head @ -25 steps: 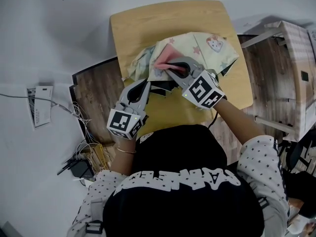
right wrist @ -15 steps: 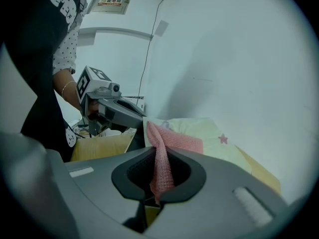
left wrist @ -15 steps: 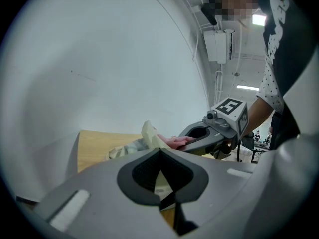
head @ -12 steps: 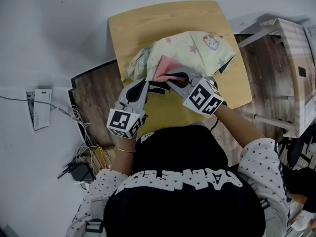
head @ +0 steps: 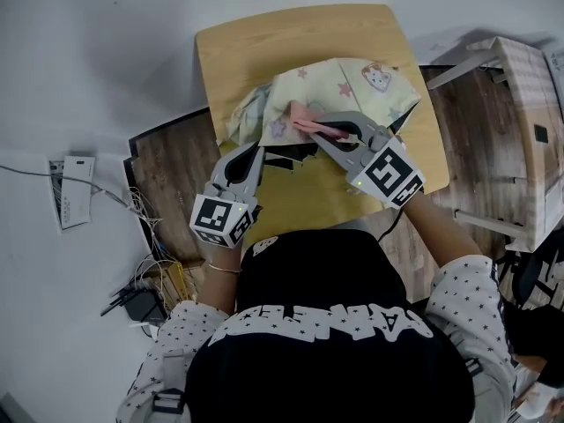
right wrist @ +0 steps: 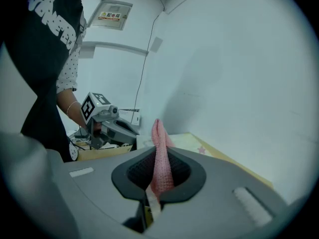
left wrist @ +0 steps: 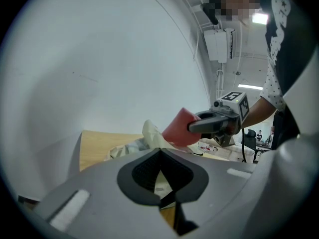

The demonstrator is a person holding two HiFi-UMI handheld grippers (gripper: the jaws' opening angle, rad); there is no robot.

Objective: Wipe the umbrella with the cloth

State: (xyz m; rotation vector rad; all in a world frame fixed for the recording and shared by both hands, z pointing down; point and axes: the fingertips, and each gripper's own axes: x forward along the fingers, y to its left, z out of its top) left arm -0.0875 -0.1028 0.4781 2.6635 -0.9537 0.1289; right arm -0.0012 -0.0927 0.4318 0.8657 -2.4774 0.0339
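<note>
A pale yellow umbrella printed with stars lies crumpled on the wooden table. My left gripper rests at the umbrella's near left edge, jaws shut with a strip of the pale fabric pinched between them. My right gripper hovers over the umbrella's middle, shut on a pink cloth. The cloth stands up out of the right gripper's closed jaws. In the left gripper view the pink cloth sticks out ahead of the right gripper.
A wooden crate-like stand sits right of the table. Dark wood-pattern flooring lies to the left. Cables and an adapter are tangled on the floor, with a white box beyond them.
My right gripper has drawn back toward the right and lifted a little, carrying the pink cloth over the umbrella. The left gripper has stayed put.
</note>
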